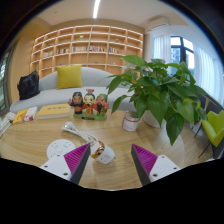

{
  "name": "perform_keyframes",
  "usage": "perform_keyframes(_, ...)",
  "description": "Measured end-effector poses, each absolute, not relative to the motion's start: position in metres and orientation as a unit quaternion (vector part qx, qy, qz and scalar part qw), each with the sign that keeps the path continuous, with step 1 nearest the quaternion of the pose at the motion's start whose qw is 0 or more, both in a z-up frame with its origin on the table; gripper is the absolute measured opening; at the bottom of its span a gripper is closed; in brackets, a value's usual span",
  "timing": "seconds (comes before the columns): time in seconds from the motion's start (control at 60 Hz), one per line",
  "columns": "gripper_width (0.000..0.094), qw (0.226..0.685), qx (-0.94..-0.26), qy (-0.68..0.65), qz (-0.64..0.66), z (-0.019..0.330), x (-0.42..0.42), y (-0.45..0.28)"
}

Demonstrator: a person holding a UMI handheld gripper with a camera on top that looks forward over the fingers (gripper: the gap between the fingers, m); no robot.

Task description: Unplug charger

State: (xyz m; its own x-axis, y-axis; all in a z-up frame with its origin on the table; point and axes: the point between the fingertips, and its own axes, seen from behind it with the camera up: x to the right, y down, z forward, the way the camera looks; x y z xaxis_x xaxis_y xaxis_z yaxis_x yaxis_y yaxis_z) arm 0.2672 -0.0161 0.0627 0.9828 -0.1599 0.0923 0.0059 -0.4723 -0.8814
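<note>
A white charger block (100, 153) with a gold-orange ring on it lies on the wooden table (120, 140). A white cable (76, 129) runs from it back to the left. My gripper (108, 163) is open, its magenta pads wide apart. The charger lies just ahead of the left fingertip (72, 158), towards the inner side, and touches neither finger. The right finger (145, 160) is well away from it. Nothing is held.
A large potted plant (160, 88) in a white pot (132, 122) stands beyond the right finger. Small dolls (88, 104) and a yellow book (52, 112) sit at the table's far side. A sofa (60, 85) and a bookshelf (85, 45) are behind.
</note>
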Motion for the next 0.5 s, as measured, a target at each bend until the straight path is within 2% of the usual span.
perform_keyframes(0.233,0.0853,0.531,-0.843,0.027,-0.081,0.12,0.245,-0.09)
perform_keyframes(0.5,0.085,0.539,-0.84,0.016,-0.053,0.168,0.201,-0.19)
